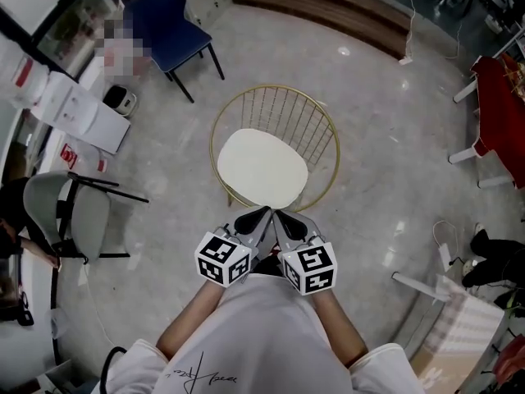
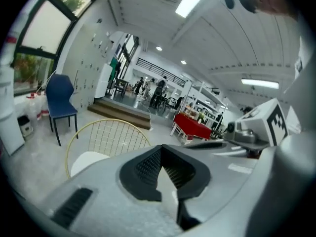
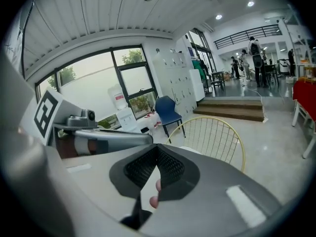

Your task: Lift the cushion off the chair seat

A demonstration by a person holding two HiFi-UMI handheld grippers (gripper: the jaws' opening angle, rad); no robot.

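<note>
Polished grey floor (image 1: 377, 138): cream cushion (image 1: 262, 169) lying on the gold wire chair (image 1: 326, 125) seat.
Left gripper (image 1: 261, 214) and right gripper (image 1: 281, 217), both closed on nothing, hang just beside the cushion's 6 o'clock edge.

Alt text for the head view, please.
From above, a person holds the left gripper and right gripper, both shut, side by side near a wire chair with a white cushion on its seat. A blue chair stands beyond.
</note>
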